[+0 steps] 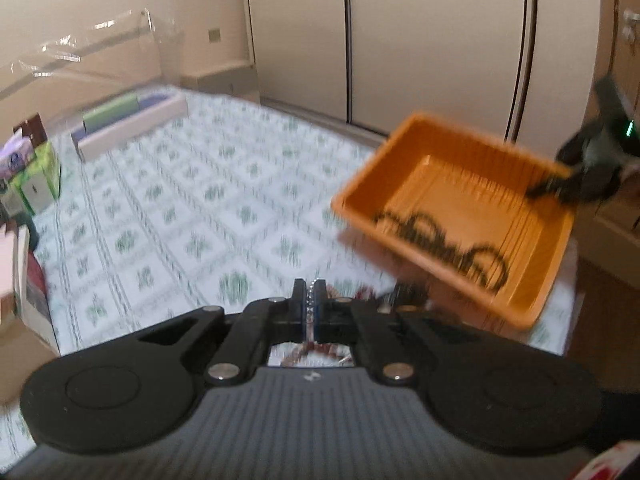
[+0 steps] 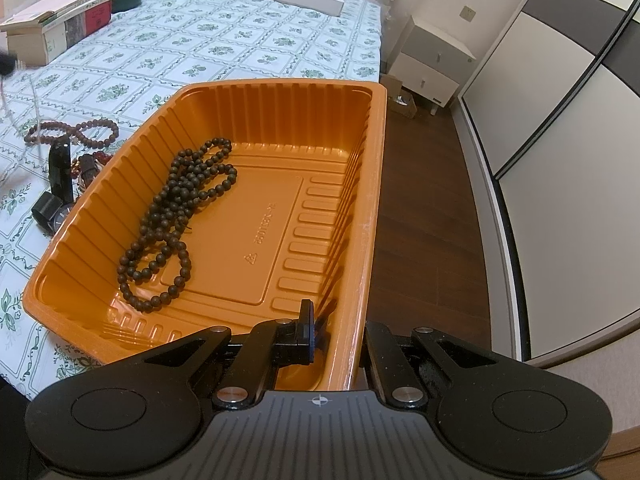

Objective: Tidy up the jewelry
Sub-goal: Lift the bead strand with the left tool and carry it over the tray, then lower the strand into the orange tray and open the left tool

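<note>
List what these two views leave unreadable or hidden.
- Left wrist view: the silver chain in the left claw hangs out of sight behind the fingers.
- Left wrist view: motion blur smears the dark beads in the orange tray.
- Right wrist view: the right claw's outer finger is hidden behind the tray wall.
</note>
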`<act>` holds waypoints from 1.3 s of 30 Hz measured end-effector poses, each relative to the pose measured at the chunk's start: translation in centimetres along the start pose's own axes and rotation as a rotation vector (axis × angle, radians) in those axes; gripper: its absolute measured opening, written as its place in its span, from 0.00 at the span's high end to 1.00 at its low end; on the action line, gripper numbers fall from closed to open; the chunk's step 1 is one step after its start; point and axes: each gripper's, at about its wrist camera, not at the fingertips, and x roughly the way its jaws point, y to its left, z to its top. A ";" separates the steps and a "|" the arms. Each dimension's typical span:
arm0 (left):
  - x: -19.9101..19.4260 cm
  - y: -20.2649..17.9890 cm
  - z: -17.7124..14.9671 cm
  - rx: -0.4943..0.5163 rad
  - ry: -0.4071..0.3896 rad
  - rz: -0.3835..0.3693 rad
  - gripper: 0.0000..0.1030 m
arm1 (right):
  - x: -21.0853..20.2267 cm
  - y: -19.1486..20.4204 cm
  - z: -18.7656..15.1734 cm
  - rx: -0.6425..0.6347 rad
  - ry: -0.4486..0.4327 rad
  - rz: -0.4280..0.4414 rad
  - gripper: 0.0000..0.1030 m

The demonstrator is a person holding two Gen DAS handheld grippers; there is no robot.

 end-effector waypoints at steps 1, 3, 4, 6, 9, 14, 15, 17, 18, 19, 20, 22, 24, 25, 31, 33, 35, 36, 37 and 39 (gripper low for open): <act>-0.6 0.0 0.7 0.002 -0.018 -0.002 0.98 | 0.0 0.0 0.0 -0.001 0.000 0.000 0.95; -1.6 -0.2 2.1 0.003 -0.049 -0.012 0.98 | 0.0 0.0 0.0 -0.001 0.000 0.000 0.95; -2.1 -0.2 2.8 0.003 -0.066 -0.016 0.98 | 0.0 0.0 0.0 0.000 0.000 0.000 0.95; -3.0 -0.5 3.9 0.006 -0.094 -0.027 0.98 | 0.0 0.0 0.0 0.000 0.000 0.000 0.95; -3.9 -1.1 5.6 0.021 -0.128 -0.042 0.98 | 0.0 0.0 0.0 -0.001 -0.001 0.000 0.95; -4.8 -2.6 7.8 0.047 -0.173 -0.076 0.98 | 0.0 0.0 -0.1 0.000 -0.001 0.000 0.95; -4.9 -3.0 8.2 0.051 -0.180 -0.083 0.98 | 0.0 0.0 -0.1 -0.001 -0.001 0.000 0.95; -5.0 -3.5 8.8 0.060 -0.193 -0.091 0.98 | 0.0 0.0 -0.1 -0.002 -0.002 0.000 0.95; -5.1 -3.8 9.1 0.065 -0.198 -0.096 0.98 | -0.1 0.0 0.0 -0.003 -0.003 0.000 0.95; -5.1 -4.0 9.3 0.069 -0.203 -0.097 0.98 | -0.2 0.0 0.0 -0.003 -0.004 0.000 0.95; -5.2 -4.1 9.5 0.071 -0.207 -0.095 0.98 | -0.2 0.0 0.0 -0.003 -0.006 0.001 0.95; -5.5 -4.0 9.6 0.075 -0.212 -0.092 0.98 | -0.3 0.0 0.0 -0.004 -0.008 0.000 0.95; -5.9 -3.7 9.6 0.076 -0.213 -0.079 0.98 | -0.3 0.0 0.0 -0.005 -0.010 0.000 0.95; -6.3 -3.5 9.4 0.075 -0.208 -0.070 0.98 | -0.3 0.0 -0.1 -0.004 -0.011 0.000 0.95; -7.2 -3.4 4.7 0.061 -0.102 -0.040 0.98 | -0.5 0.0 -0.1 -0.005 -0.017 0.000 0.95; -6.2 -4.2 1.6 0.052 -0.011 -0.057 0.98 | -0.5 0.1 -0.1 -0.006 -0.019 0.000 0.95; -5.2 -4.8 -1.5 0.028 0.069 -0.080 0.98 | -0.5 0.0 -0.1 -0.006 -0.020 0.000 0.95; -5.0 -4.8 -2.9 0.009 0.095 -0.088 0.98 | -0.4 0.0 -0.1 -0.006 -0.020 0.000 0.95; -4.8 -4.9 -3.9 -0.011 0.115 -0.097 0.98 | -0.4 0.0 -0.1 -0.005 -0.019 -0.001 0.95; -5.0 -4.7 -5.2 -0.041 0.126 -0.107 0.98 | -0.4 0.0 -0.1 -0.005 -0.019 -0.001 0.95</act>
